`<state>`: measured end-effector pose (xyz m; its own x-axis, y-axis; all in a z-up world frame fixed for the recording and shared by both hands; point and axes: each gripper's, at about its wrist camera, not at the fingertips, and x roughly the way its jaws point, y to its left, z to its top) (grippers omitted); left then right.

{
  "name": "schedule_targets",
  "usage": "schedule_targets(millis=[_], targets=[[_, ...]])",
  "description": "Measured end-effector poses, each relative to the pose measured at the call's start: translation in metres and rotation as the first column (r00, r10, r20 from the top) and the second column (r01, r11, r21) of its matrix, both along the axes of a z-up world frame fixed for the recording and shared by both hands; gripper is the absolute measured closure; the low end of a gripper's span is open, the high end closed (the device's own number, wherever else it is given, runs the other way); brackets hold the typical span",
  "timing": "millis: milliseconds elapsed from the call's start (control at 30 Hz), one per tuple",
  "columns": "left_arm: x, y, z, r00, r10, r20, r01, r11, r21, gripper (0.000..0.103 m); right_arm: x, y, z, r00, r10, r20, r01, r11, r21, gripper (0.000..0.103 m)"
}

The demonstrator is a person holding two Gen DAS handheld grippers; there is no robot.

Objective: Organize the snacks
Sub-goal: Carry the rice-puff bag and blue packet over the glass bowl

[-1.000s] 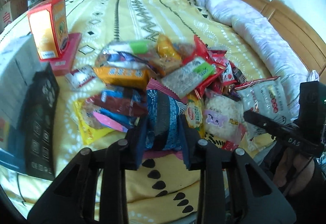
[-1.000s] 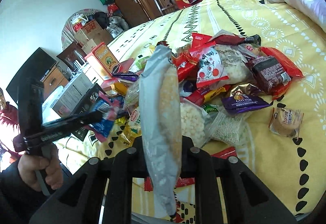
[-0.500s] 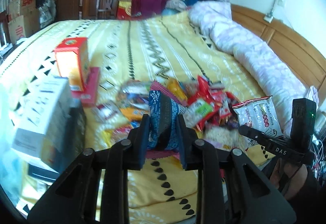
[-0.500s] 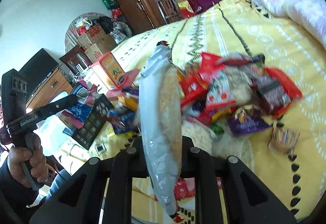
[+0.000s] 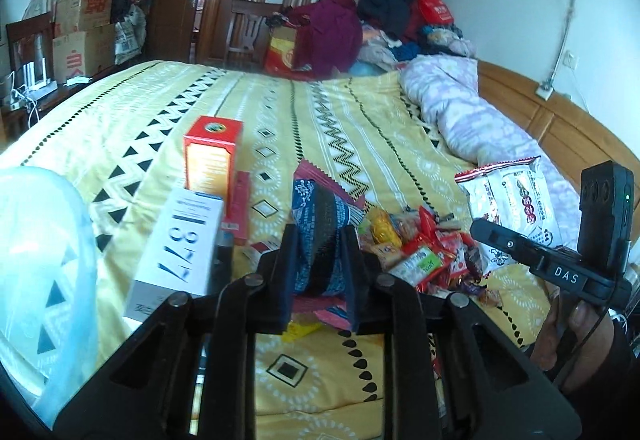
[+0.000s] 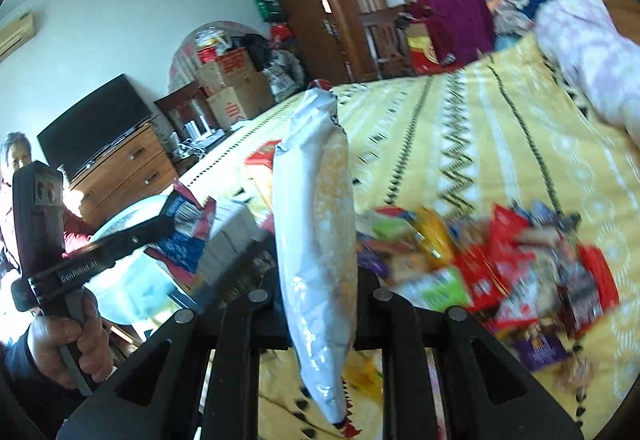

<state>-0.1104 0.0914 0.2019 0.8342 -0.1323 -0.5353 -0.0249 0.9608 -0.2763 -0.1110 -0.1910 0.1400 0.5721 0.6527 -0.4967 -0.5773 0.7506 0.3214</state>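
Left tool [image 5: 318,260] pinches a blue patterned snack packet [image 5: 320,236] above the yellow bed cover [image 5: 160,120]; right tool [image 6: 318,296] pinches a silvery-white snack bag [image 6: 316,240] upright, left of the snack pile [image 6: 500,264].

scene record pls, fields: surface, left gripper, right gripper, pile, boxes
surface: yellow patterned bedspread
left gripper: shut on blue patterned snack packet, lifted off the bed
right gripper: shut on silver-white snack bag, held edge-on
pile: loose snack packets on the bedspread
boxes: orange-red box upright; white box nearer the camera
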Motion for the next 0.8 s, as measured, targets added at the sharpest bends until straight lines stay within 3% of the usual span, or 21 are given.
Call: schedule_targets(millis=[167,300,467,600,733,800], targets=[[-0.023,0.044,0.015,0.996,0.082,0.046,-0.08,0.996,-0.043,0.083,0.002,0.048,0.03,0.996,0.086,0.028,-0.087,0.996,0.022,0.082],[-0.052,0.09,0.026,0.978,0.195,0.069,-0.191,0.98,-0.058,0.083,0.001,0.104,0.047,0.981,0.193,0.034,-0.195,0.979,0.054,0.082],[-0.092,0.156,0.028,0.92,0.391,0.033,-0.389,0.92,-0.035,0.084,-0.013,0.192,0.058,0.931,0.364,0.04,-0.366,0.928,0.072,0.082],[-0.108,0.186,0.017,0.865,0.501,-0.017,-0.5,0.866,0.017,0.084,-0.029,0.259,0.055,0.878,0.479,0.027,-0.479,0.875,0.074,0.082],[-0.109,0.196,0.005,0.837,0.545,-0.056,-0.543,0.838,0.044,0.084,-0.043,0.316,0.042,0.832,0.555,-0.013,-0.554,0.831,0.056,0.082],[-0.11,0.199,0.0,0.834,0.547,-0.068,-0.545,0.837,0.045,0.084,-0.044,0.337,0.032,0.819,0.572,-0.041,-0.571,0.82,0.047,0.082]])
